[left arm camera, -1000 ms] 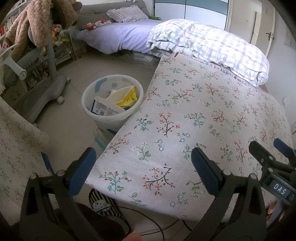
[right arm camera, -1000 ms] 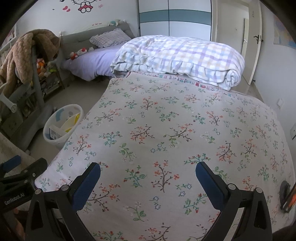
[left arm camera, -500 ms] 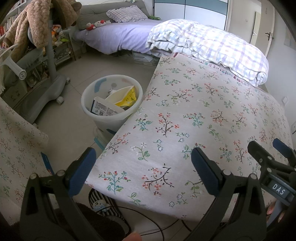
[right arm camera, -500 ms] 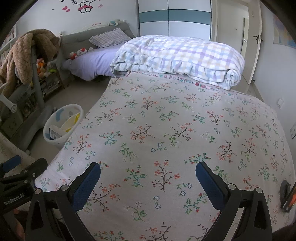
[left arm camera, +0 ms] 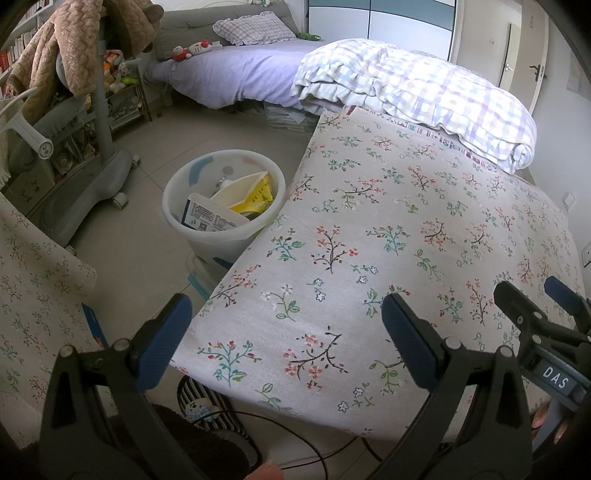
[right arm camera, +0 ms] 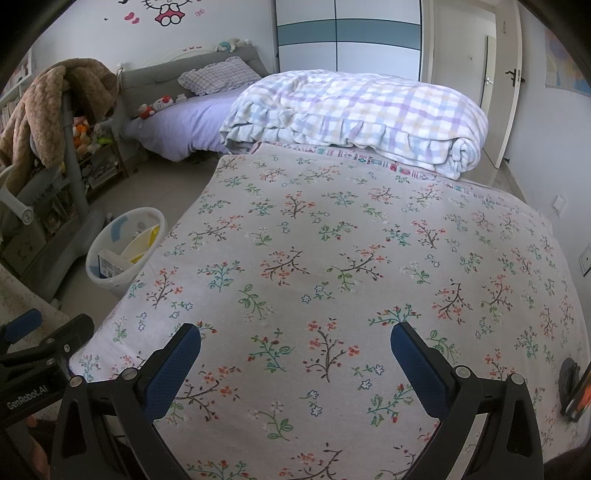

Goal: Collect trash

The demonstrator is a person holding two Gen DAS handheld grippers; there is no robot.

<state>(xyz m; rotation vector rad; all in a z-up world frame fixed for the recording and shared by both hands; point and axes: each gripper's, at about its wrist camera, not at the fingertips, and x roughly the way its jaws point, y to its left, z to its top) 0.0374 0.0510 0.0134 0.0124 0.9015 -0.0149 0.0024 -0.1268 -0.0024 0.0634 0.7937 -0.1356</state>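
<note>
Both empty gripper sets (left arm camera: 286, 338) (right arm camera: 295, 363) beyond bin (left arm camera: 221, 199).

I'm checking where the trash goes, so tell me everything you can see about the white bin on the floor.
The white bin is a round, translucent plastic-looking tub with blue markings, standing upright on the tiled floor right beside the floral-covered surface. Open-topped, it holds a white printed box and a yellow-and-white package leaning inside.

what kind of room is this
Most likely a child's bedroom: a bed with a purple sheet, a folded plaid quilt and a cartoon cat sticker on the wall. A white trash bin stands on the floor beside the flowered cloth.
</note>
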